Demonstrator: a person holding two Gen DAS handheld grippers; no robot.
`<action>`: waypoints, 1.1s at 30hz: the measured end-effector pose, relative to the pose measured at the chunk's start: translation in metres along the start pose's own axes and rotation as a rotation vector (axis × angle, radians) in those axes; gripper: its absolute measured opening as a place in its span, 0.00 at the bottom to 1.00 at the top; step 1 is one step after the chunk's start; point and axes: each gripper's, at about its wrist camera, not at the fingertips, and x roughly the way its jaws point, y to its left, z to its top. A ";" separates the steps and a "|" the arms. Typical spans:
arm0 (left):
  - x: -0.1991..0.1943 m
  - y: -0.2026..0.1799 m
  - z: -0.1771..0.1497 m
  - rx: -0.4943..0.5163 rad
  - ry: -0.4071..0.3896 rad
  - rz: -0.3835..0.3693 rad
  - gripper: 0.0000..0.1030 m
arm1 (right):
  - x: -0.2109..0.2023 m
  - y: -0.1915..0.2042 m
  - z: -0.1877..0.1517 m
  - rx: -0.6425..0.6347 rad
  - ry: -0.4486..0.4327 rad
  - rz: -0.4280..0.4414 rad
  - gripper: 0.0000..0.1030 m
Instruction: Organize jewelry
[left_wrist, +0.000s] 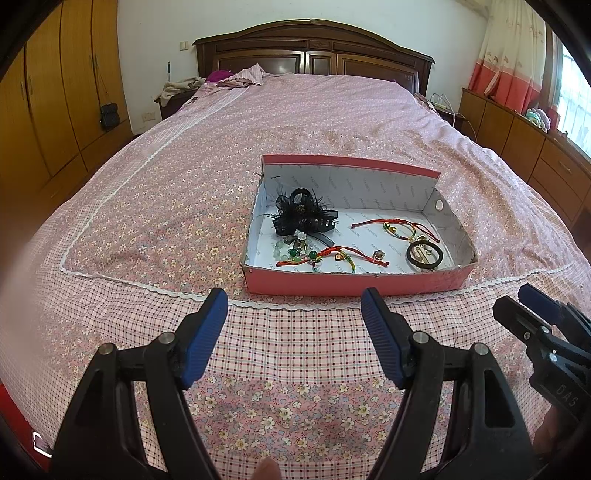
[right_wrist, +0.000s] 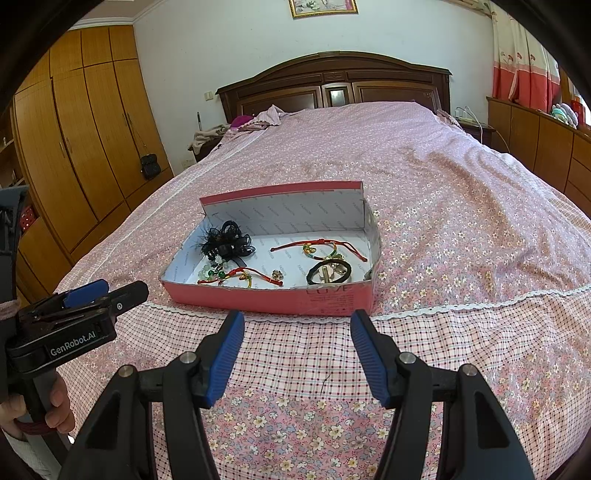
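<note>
Two grippers hang side by side over the near end of a bed (left_wrist: 258, 125), both angled down toward a shallow pink box (left_wrist: 354, 282) that sits on the flowered bedspread just past a strip of white lace trim (left_wrist: 288, 305). The left gripper (left_wrist: 294, 314) has its blue-padded jaws spread wide with nothing between them, only checked fabric showing in the gap; the right gripper (right_wrist: 297, 332) is likewise spread and empty. In the left wrist view the tip of the right gripper shows at the right edge, and in the right wrist view the left gripper appears at the lower left, held by a hand (right_wrist: 55, 408) wrapped around its handle. Neither claw touches the box. Inside the box, on white printed lining, lies the jewelry: a black feathered hair clip (left_wrist: 303, 216) in the far left corner, with a strand of pale green beads (left_wrist: 286, 249) just beside it toward the near wall; a red cord bracelet (left_wrist: 332, 258) stretched along the near wall; a second red cord bracelet (left_wrist: 395, 226) farther back on the right; and a black ring-shaped hair tie (left_wrist: 424, 254) near the right front corner, with a small gold-coloured piece inside its loop. The box's back flap stands upright. A dark wooden headboard (left_wrist: 314, 55) closes the far end of the bed, and wooden wardrobes (right_wrist: 85, 147) line the left wall.
</note>
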 end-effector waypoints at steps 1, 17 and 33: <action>0.000 0.000 0.000 0.000 0.001 0.000 0.65 | 0.000 0.000 0.000 0.000 0.000 0.000 0.61; 0.001 0.000 -0.001 0.004 0.003 0.001 0.65 | 0.000 -0.002 -0.001 0.004 0.004 -0.002 0.61; 0.002 -0.001 -0.002 0.004 0.008 -0.003 0.64 | 0.001 -0.003 -0.001 0.004 0.004 -0.003 0.61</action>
